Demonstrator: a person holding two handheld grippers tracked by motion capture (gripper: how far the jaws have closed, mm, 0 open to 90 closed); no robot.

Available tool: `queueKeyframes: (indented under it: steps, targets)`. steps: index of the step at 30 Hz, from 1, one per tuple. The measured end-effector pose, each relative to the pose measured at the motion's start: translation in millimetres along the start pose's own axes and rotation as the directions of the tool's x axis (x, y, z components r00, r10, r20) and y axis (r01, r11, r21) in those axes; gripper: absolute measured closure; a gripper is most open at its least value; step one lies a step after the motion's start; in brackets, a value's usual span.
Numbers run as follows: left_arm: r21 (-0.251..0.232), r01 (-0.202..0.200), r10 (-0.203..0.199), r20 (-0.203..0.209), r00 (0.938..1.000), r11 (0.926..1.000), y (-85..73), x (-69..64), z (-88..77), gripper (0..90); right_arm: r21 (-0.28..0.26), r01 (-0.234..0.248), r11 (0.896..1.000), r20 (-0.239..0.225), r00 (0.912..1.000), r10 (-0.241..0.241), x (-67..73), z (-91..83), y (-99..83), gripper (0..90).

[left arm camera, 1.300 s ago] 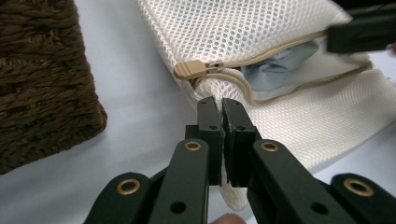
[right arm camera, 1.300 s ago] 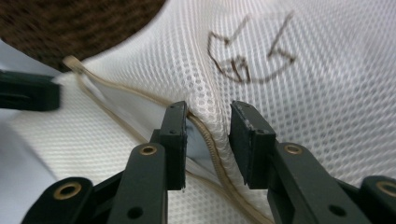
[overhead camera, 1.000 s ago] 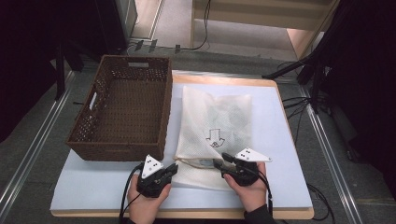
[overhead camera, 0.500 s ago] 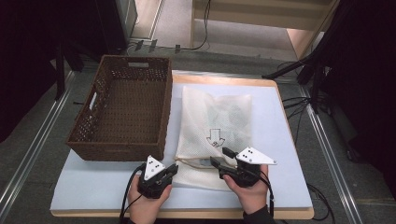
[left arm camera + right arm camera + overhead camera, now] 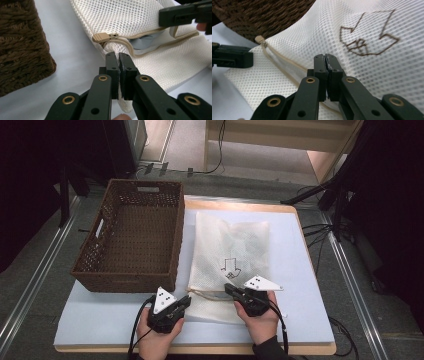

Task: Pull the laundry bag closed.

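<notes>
While one wicker basket (image 5: 131, 237) fills the tabletop's (image 5: 300, 285) far left, your one mesh bag (image 5: 231, 252) lies just right of it. Your left tool (image 5: 186, 301) pinches the bag's near-left corner; your right tool (image 5: 228, 289), jaws just closed, clamps mesh by the zipper. Bare tabletop stretches right.

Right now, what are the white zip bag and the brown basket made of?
White zippered mesh bag: looks like soft synthetic netting, matte, with even small holes and a tan zipper. Brown rectangular woven basket: probably wicker or paper cord, matte, with twisted strands showing.
</notes>
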State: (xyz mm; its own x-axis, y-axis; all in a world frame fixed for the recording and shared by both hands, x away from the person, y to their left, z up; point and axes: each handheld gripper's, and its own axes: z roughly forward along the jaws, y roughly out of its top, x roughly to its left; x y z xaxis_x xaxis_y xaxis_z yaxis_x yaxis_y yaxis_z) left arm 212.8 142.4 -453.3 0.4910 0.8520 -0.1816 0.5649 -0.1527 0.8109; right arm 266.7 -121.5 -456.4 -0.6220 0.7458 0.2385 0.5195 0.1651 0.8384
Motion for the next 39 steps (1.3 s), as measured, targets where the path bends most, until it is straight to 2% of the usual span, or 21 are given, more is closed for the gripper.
queueKeyframes:
  steps: [3,5,8,11,14,18,24,29,32,39]
  targets:
    - [-0.001,-0.004,0.004,0.001,1.0,1.0,0.3,-1.3,0.3,87.4,-0.021,0.009,1.0,-0.021,0.9997,-0.01,7.6,-0.4,0.9,82.0]
    - [-0.001,-0.005,0.005,0.001,1.0,1.0,0.2,-1.8,0.6,87.4,-0.057,0.029,0.998,-0.012,0.9995,-0.03,15.6,-3.4,3.7,79.7]
    - [-0.002,-0.007,0.007,0.002,1.0,1.0,0.4,-2.1,0.6,87.4,-0.088,0.046,0.995,-0.026,0.9985,-0.048,24.6,-5.4,7.5,81.9]
    - [-0.004,-0.007,0.007,-0.001,1.0,1.0,0.7,-3.6,1.1,87.4,-0.096,0.076,0.992,-0.068,0.9942,-0.083,36.7,-3.6,11.6,83.2]
    - [-0.001,-0.013,0.013,0.0,0.9999,0.9999,0.7,-5.5,1.6,87.4,-0.088,0.106,0.991,-0.096,0.9888,-0.114,50.8,4.1,15.1,83.2]
    - [-0.002,-0.021,0.021,-0.007,0.9997,0.9998,1.1,-7.5,1.9,87.4,-0.067,0.126,0.99,-0.112,0.9848,-0.133,61.5,18.9,20.5,82.2]
    - [0.003,-0.025,0.025,-0.005,0.9997,0.9997,1.1,-7.2,2.0,87.4,-0.025,0.144,0.989,-0.131,0.9806,-0.146,68.3,40.7,27.3,76.1]
    - [0.001,-0.025,0.025,-0.006,0.9997,0.9997,1.2,-7.5,2.2,87.4,0.003,0.168,0.986,-0.104,0.9804,-0.167,71.4,53.0,32.5,73.4]
    - [0.004,-0.027,0.027,-0.006,0.9996,0.9996,1.4,-7.3,2.3,87.4,0.016,0.177,0.984,-0.117,0.9778,-0.174,72.6,57.0,32.6,73.2]
    - [0.01,-0.032,0.032,-0.008,0.9995,0.9994,1.4,-6.9,3.1,87.4,0.046,0.226,0.973,-0.108,0.9695,-0.22,75.8,63.7,29.7,72.3]
